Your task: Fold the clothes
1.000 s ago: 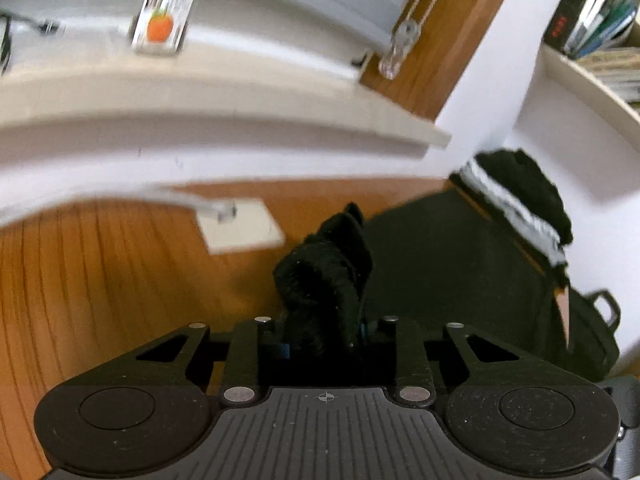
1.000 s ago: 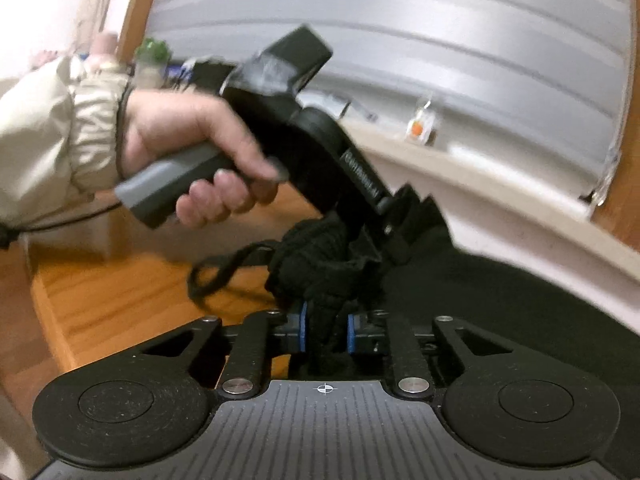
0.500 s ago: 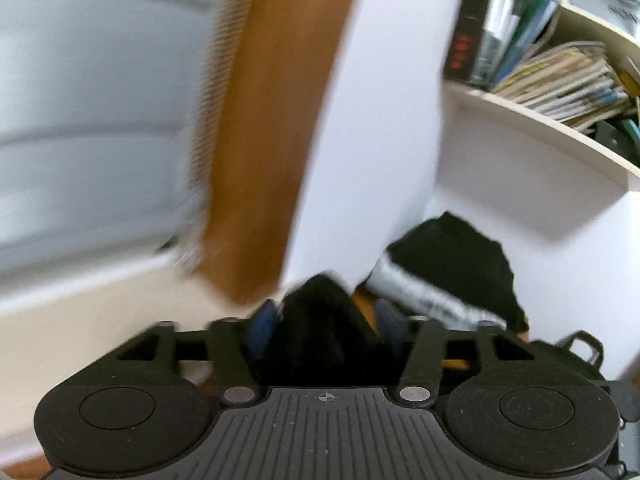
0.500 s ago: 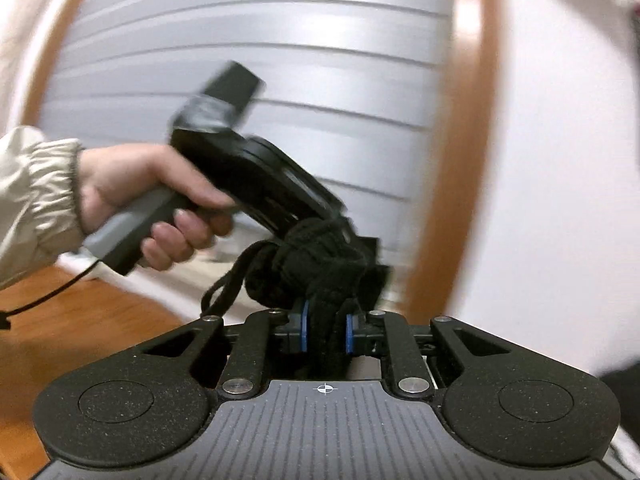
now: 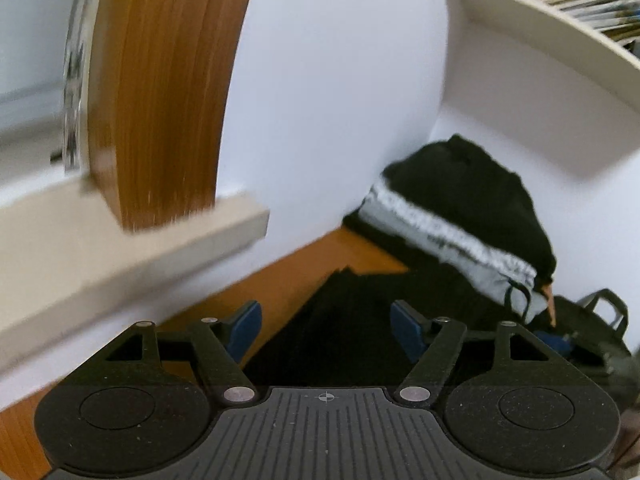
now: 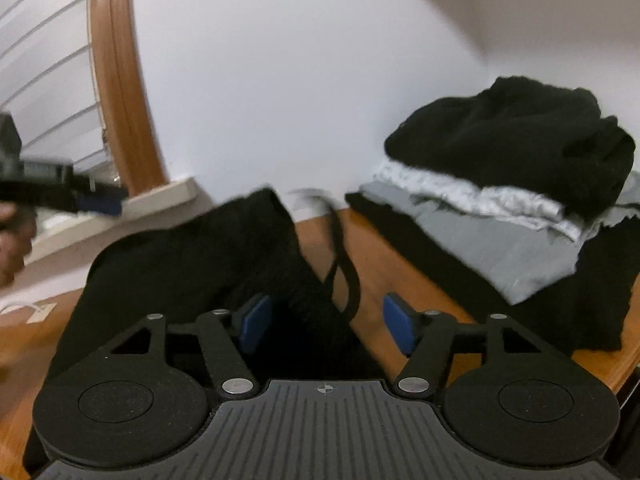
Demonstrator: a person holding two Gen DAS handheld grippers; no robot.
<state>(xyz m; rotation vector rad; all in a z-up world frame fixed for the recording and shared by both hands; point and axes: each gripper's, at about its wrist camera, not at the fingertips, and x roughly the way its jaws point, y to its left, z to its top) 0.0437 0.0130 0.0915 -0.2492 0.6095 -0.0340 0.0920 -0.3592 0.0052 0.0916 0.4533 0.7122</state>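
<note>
Spreading wide apart, the blue-padded fingers of the right gripper (image 6: 324, 322) hold nothing; between and just beyond them lies a black garment (image 6: 192, 264) in a soft, rumpled mound on the wooden table (image 6: 384, 276), a thin black drawstring (image 6: 344, 256) looping out from its edge. The left gripper (image 5: 326, 330) is likewise splayed and empty, with the same dark cloth (image 5: 344, 320) lying flat and pointed like a folded corner ahead of its pads. From the right wrist view, the left gripper's blue pad (image 6: 100, 204) shows at the far left edge, clear of the cloth.

Further out, against the white wall, sits a stack of clothes (image 6: 504, 188): a thick, fuzzy black knit on top, a pale grey heathered layer beneath, then more black fabric at the base, edges roughly squared. A dark bag (image 5: 596, 332) rests beside it.

As a judgement, the stack looks like finished folding, while the black garment is bunched and uneven, so it seems either partway through its folds or laid down awaiting tidying. Blur hides its finer creases.
</note>
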